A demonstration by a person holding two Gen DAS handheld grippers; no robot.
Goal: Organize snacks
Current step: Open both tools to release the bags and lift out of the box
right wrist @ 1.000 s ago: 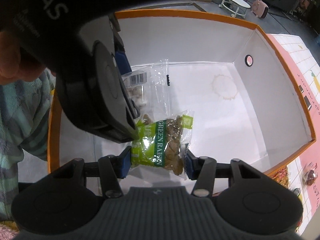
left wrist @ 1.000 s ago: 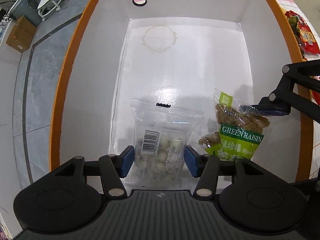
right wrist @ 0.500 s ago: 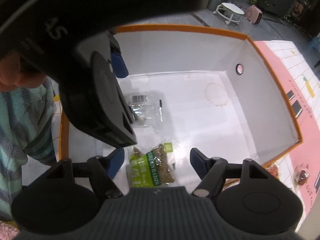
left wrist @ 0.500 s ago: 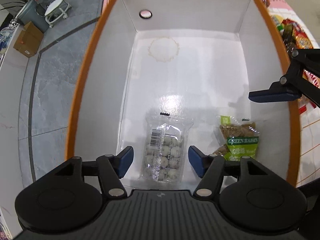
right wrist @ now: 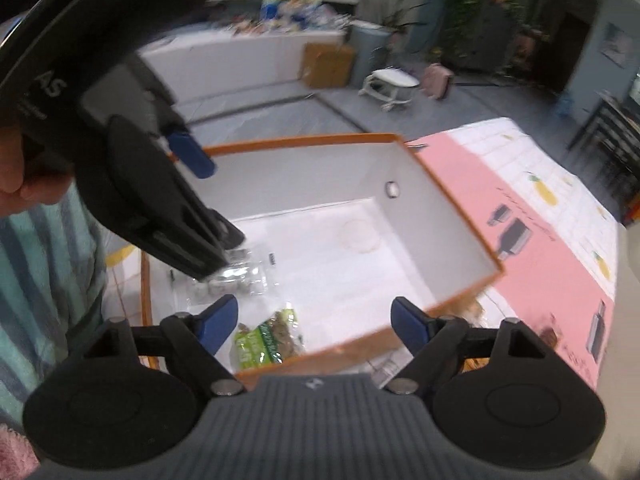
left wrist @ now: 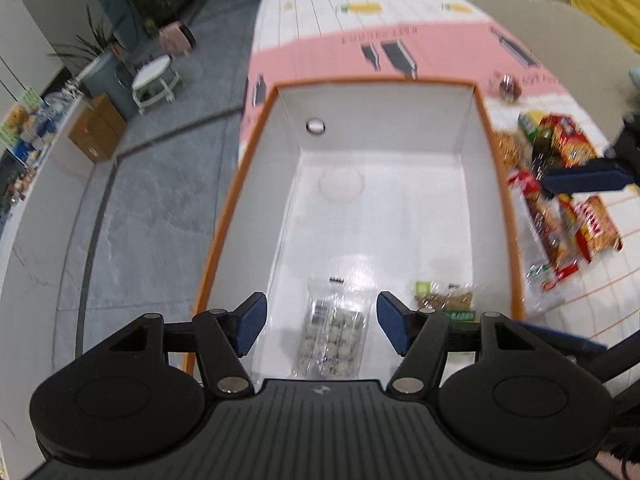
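Observation:
A white box with an orange rim (left wrist: pixel 224 216) (right wrist: pixel 452 300) holds two snacks at its near end. A clear pack of pale round sweets (left wrist: pixel 332 340) (right wrist: pixel 236 278) lies flat, and a green raisin bag (left wrist: pixel 446 304) (right wrist: pixel 266 340) lies beside it. My left gripper (left wrist: pixel 318 326) is open and empty, high above the clear pack. My right gripper (right wrist: pixel 314 320) is open and empty, above the box's near right corner; one of its fingers (left wrist: pixel 584 180) shows in the left wrist view.
Several red and yellow snack packs (left wrist: pixel 560 208) lie on the pink and white tablecloth (left wrist: pixel 400 48) right of the box. The floor drops off left of the box, with a cardboard carton (left wrist: pixel 96 132) and a small white stool (left wrist: pixel 154 80).
Both grippers let go of their snacks, opened and rose out of the box. The clear pack and the raisin bag now lie on the box floor. The right gripper moved right.

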